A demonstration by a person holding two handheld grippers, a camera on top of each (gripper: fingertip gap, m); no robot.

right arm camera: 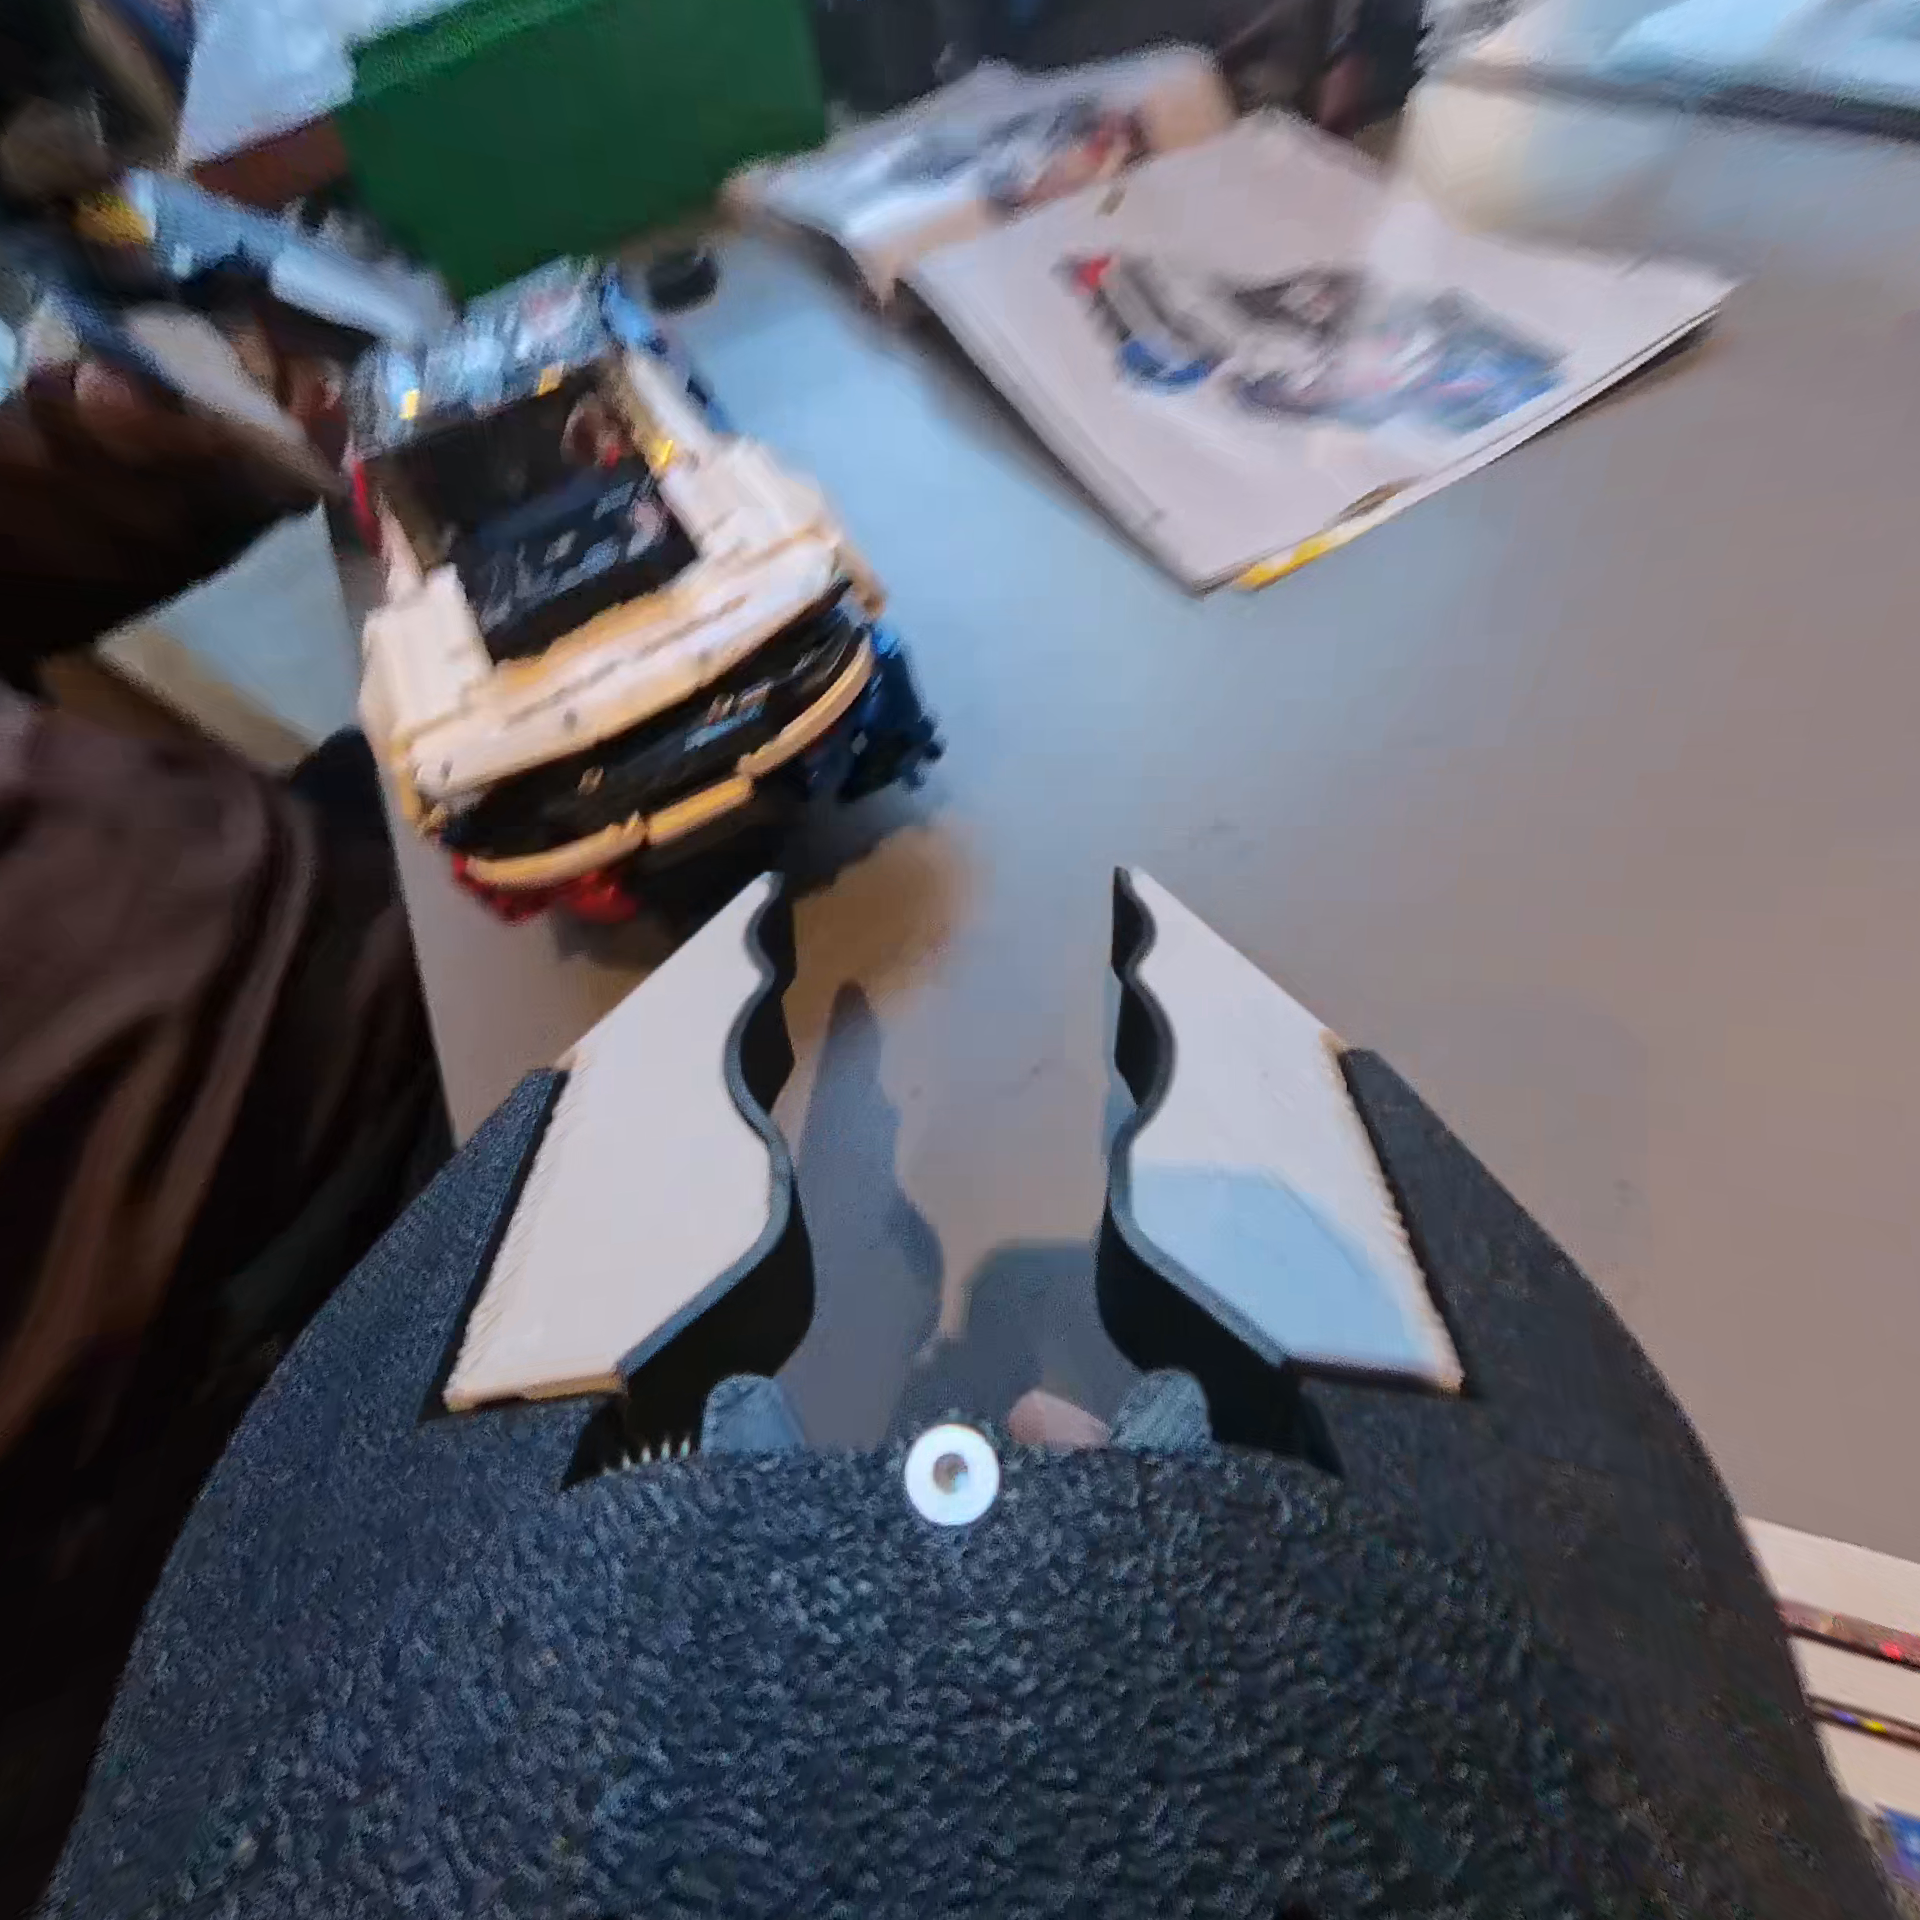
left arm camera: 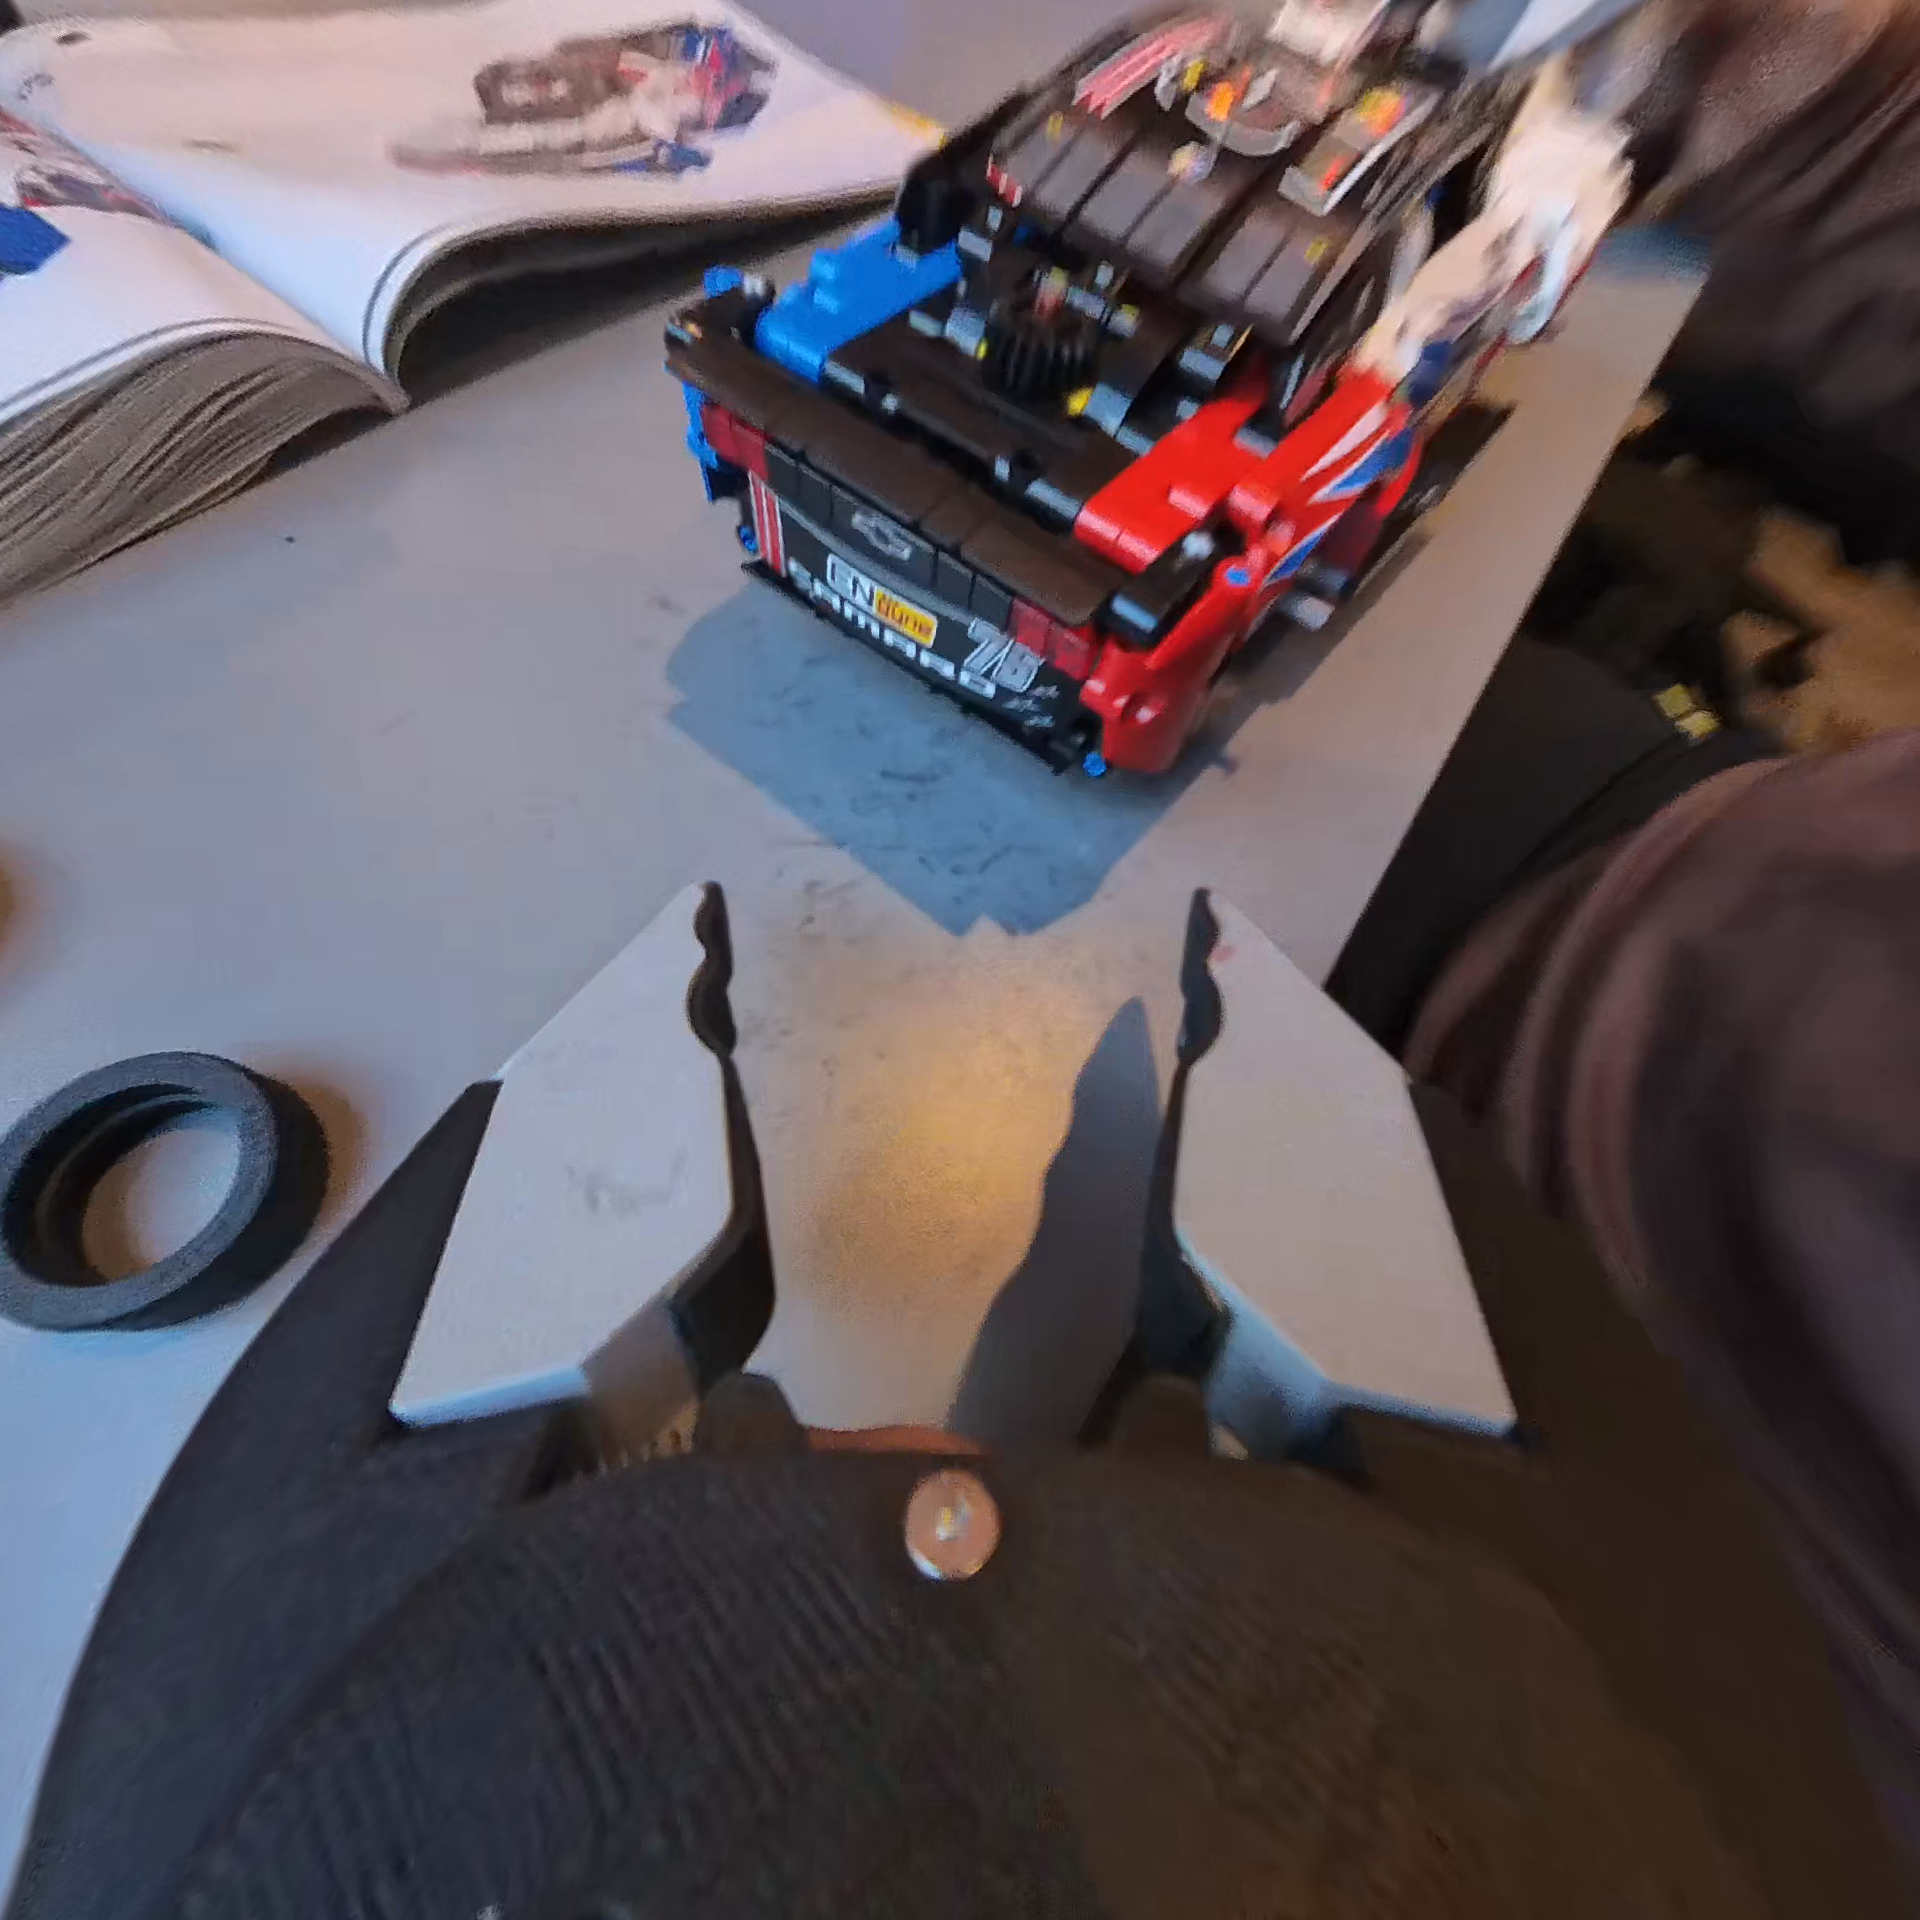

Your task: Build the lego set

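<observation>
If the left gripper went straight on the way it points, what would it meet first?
Likely the lego car: the open, empty left gripper points over bare grey table at its black rear end. Depth is hard to judge.

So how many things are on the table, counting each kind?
Lego car: 1
Open instruction book: 1
Loose black tyre: 1
Green box: 1
Total: 4

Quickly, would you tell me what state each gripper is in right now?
Left gripper: open, holding nothing.
Right gripper: open, holding nothing.
</observation>
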